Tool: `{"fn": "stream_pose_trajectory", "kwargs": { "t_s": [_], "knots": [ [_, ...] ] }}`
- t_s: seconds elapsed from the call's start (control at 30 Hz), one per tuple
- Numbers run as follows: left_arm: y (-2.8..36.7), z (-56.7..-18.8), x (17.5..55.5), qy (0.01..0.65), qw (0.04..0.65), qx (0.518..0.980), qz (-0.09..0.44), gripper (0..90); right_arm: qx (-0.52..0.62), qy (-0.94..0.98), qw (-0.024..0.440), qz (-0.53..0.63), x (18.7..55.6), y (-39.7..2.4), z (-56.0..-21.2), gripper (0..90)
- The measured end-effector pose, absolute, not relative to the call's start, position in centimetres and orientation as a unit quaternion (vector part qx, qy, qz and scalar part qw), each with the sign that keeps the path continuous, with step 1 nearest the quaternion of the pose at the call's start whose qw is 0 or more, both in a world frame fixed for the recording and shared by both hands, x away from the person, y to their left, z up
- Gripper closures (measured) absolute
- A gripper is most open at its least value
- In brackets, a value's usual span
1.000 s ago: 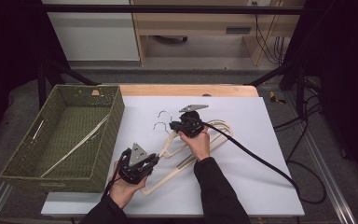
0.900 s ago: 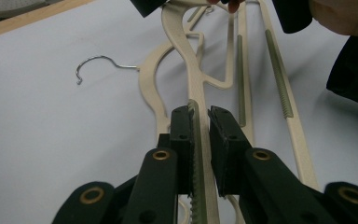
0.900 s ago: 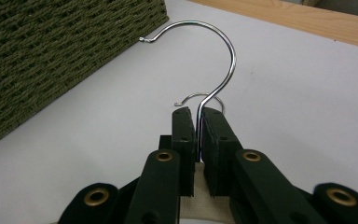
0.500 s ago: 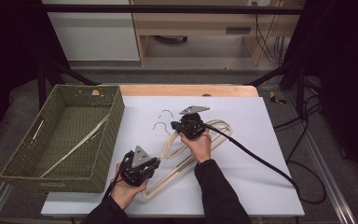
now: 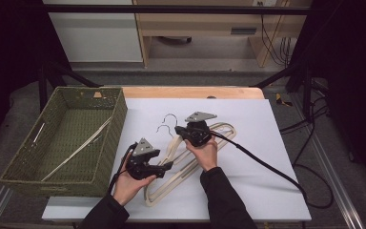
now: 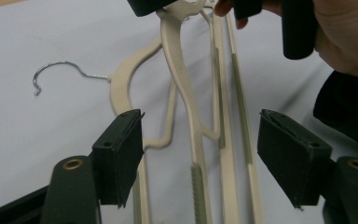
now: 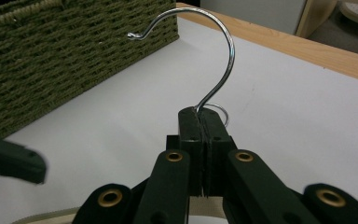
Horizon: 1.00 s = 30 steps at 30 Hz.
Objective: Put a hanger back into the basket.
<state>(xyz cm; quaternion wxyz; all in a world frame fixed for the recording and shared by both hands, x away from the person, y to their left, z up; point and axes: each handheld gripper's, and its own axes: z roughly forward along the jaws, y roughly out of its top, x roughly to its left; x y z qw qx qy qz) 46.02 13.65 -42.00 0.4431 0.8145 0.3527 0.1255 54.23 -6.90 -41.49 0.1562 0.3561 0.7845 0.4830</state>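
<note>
On the white table (image 5: pixel 267 157), beside 1 green basket (image 5: pixel 52 164), 2 cream hangers (image 5: pixel 178 164) are seen lying stacked. Compared with a second ago, the left gripper (image 6: pixel 200 154) has been shifted rightward over their arms, and its jaws have just been opening, unclenched with the bars between them untouched. The right gripper (image 7: pixel 200 149) is kept clamped on 1 metal hook (image 7: pixel 214 60) at the upper hanger's neck.
</note>
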Motion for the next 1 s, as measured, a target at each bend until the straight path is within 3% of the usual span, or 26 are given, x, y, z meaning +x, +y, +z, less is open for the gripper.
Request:
{"fn": "stream_pose_trajectory", "kwargs": {
  "t_s": [0.2, 0.53, 0.7, 1.0],
  "knots": [
    [12.3, -41.9, 48.0, 0.351, 0.445, 0.816, 0.113, 34.6, 0.341, 0.784, 0.159, 0.494, 53.7, -7.6, -41.2, 89.9],
    [11.5, -43.1, 49.8, 0.367, 0.444, 0.816, 0.044, 63.1, 0.332, 0.781, 0.164, 0.503, 52.7, -8.0, -40.8, 89.9],
    [11.1, -42.7, 49.2, 0.362, 0.447, 0.818, 0.033, 79.0, 0.328, 0.780, 0.164, 0.507, 52.3, -8.3, -40.6, 89.8],
    [11.0, -42.0, 48.0, 0.369, 0.472, 0.800, 0.033, 85.9, 0.321, 0.778, 0.168, 0.513, 50.7, -9.6, -39.2, 88.7]
  ]
}}
